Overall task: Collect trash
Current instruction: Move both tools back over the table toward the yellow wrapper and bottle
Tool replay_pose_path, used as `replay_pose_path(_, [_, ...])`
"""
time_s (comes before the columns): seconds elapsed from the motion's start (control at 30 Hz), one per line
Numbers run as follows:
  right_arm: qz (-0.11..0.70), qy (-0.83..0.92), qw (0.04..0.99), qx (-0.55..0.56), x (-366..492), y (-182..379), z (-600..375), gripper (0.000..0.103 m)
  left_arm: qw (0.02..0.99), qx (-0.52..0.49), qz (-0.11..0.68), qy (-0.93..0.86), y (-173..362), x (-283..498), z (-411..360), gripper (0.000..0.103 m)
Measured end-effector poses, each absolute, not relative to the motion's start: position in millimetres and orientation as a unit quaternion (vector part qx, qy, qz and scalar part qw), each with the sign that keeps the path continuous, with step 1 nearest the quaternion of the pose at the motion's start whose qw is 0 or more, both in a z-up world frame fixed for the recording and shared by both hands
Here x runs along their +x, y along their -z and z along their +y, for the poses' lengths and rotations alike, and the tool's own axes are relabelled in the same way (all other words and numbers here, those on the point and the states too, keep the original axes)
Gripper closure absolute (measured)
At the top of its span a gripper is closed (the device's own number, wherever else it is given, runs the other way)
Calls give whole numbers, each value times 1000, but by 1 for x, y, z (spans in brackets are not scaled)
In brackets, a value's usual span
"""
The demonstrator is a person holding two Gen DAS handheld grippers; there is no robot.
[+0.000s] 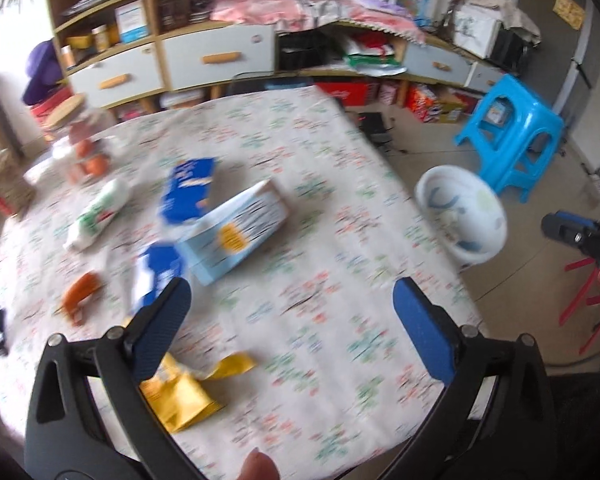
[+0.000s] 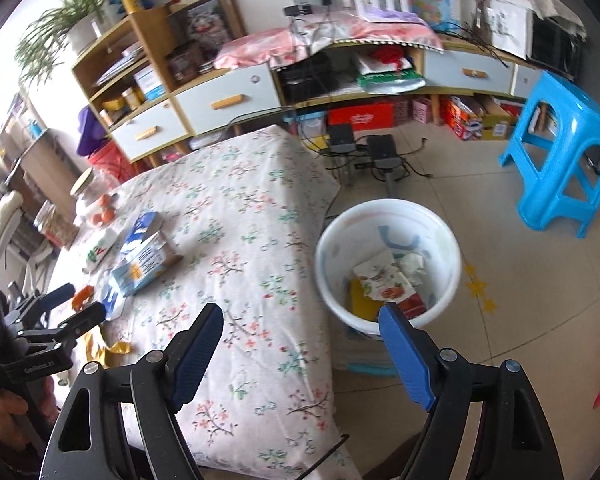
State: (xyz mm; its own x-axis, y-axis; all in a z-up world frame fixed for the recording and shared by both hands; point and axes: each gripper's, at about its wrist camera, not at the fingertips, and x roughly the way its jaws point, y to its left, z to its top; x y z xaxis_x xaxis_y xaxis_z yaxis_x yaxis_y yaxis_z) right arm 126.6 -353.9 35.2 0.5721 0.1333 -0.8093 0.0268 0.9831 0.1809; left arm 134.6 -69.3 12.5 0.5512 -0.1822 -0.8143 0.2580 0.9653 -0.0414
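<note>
Trash lies on the floral tablecloth (image 1: 300,240): a light blue carton (image 1: 236,232), a dark blue packet (image 1: 190,190), a blue-and-white wrapper (image 1: 156,276), a white-green tube (image 1: 98,216), an orange wrapper (image 1: 82,294) and a yellow wrapper (image 1: 184,392). My left gripper (image 1: 292,328) is open and empty above the table's near part, just over the yellow wrapper; it also shows in the right wrist view (image 2: 70,304). My right gripper (image 2: 300,356) is open and empty over the table's right edge, near the white bin (image 2: 388,268) holding trash on the floor.
A jar with oranges (image 1: 86,148) stands at the table's far left. A blue plastic stool (image 2: 564,148) stands on the tiled floor right of the bin. Shelves and drawers (image 2: 228,96) line the back wall. Black devices with cables (image 2: 380,156) lie on the floor.
</note>
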Motion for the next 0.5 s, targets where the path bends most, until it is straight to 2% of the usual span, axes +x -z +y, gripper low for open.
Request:
replay_pose_path(0.23, [473, -61, 877, 54, 133, -28, -312, 20, 876, 38, 474, 84, -3, 112, -11, 2])
replay_pose_path(0.5, [490, -92, 867, 11, 144, -12, -256, 20, 866, -16, 499, 10, 20, 99, 71, 2])
